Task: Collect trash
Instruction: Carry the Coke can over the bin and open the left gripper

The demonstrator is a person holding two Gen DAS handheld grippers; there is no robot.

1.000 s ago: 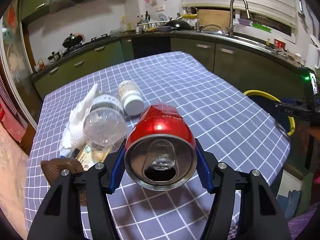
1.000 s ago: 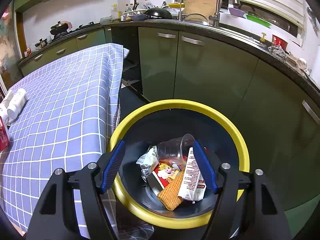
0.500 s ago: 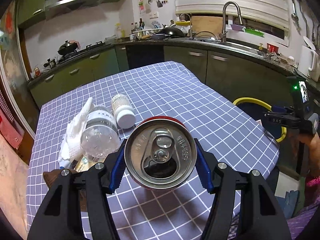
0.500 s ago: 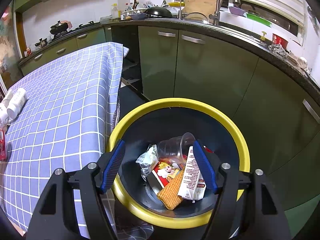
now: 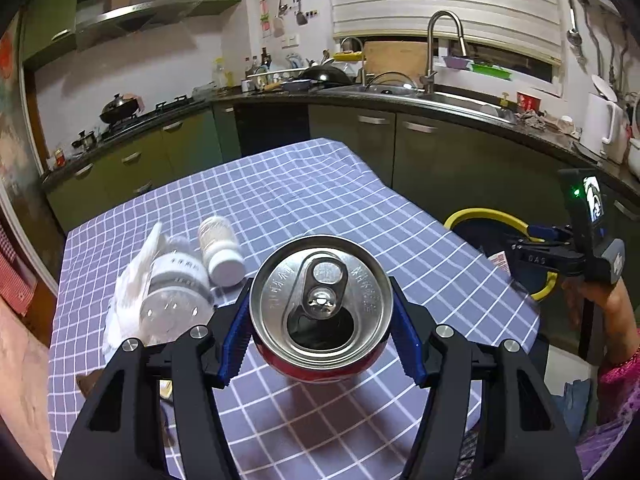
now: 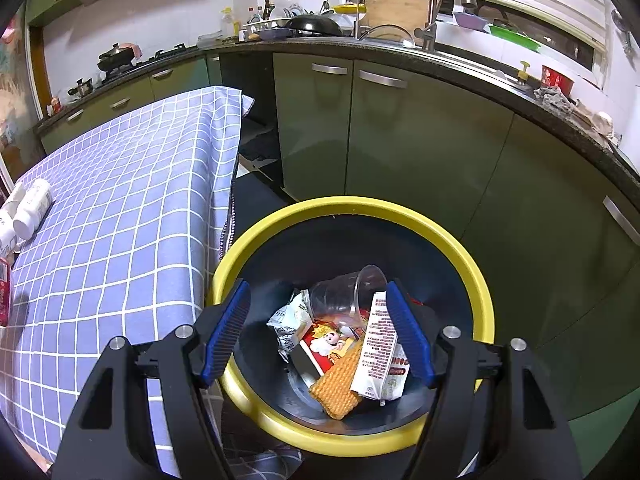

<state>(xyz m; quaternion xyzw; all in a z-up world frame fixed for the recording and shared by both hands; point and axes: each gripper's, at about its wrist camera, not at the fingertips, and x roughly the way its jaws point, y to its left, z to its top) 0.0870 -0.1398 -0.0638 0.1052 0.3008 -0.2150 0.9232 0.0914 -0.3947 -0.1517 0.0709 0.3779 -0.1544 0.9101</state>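
- Gripping the red can (image 5: pixel 320 312) firmly in our left gripper (image 5: pixel 320 332), we are carrying it rightward, level.
- Our right gripper (image 6: pixel 318 336) is hanging released above the yellow-rimmed bin (image 6: pixel 460 248).

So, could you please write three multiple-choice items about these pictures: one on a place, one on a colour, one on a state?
1. Where is the bin?
A. on the table
B. on the floor beside the table
C. in the sink

2. What colour is the bin's rim?
A. yellow
B. red
C. white

3. In what state are the left tongs?
A. open and empty
B. shut on a clear bottle
C. shut on the red can

Answers:
1 B: the right wrist view shows it below the tablecloth edge, in front of the cabinets.
2 A: the ring around the dark tub is yellow.
3 C: both blue pads press the can's sides, its opened top facing the camera.
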